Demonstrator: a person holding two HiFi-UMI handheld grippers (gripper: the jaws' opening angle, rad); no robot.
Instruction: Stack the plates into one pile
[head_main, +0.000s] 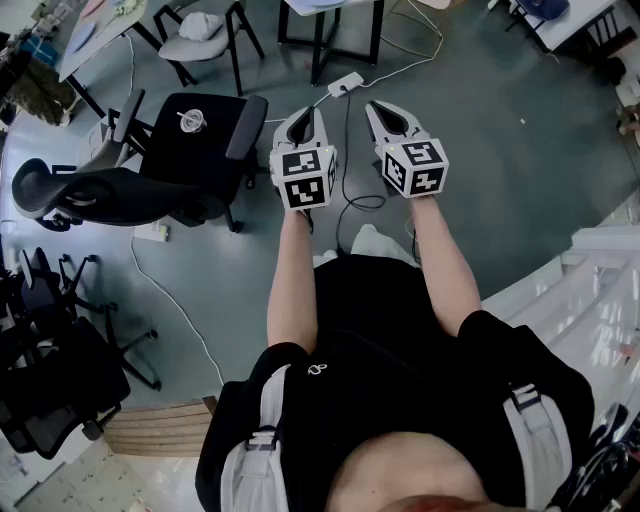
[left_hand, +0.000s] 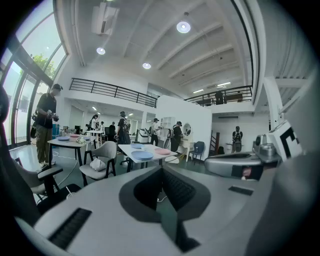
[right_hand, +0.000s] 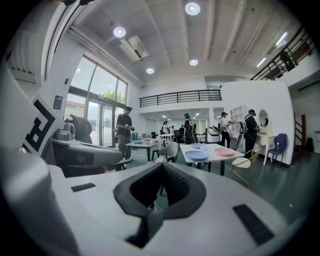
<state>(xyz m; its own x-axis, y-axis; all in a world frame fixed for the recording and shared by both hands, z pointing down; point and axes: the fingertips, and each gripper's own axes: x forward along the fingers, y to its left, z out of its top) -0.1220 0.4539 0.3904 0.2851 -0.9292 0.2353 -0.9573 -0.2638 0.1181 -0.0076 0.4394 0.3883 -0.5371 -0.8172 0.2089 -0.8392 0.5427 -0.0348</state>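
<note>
My two grippers are held out side by side above the grey floor, far from any plate. Both the left gripper (head_main: 303, 113) and the right gripper (head_main: 385, 108) are shut with nothing between the jaws. In the left gripper view, the left gripper (left_hand: 161, 170) points at a distant white table (left_hand: 131, 148) with a blue plate (left_hand: 142, 155) and a pink plate (left_hand: 162, 151) lying apart on it. In the right gripper view, beyond the right gripper (right_hand: 162, 167), the same blue plate (right_hand: 197, 155) and pink plate (right_hand: 224, 152) lie on that table.
Black office chairs (head_main: 190, 130) stand to my left. A grey chair (head_main: 200, 45) sits beside the table legs (head_main: 330, 40) ahead. A power strip (head_main: 345, 85) and cables lie on the floor. White stairs (head_main: 590, 290) are at the right. Several people stand by far tables.
</note>
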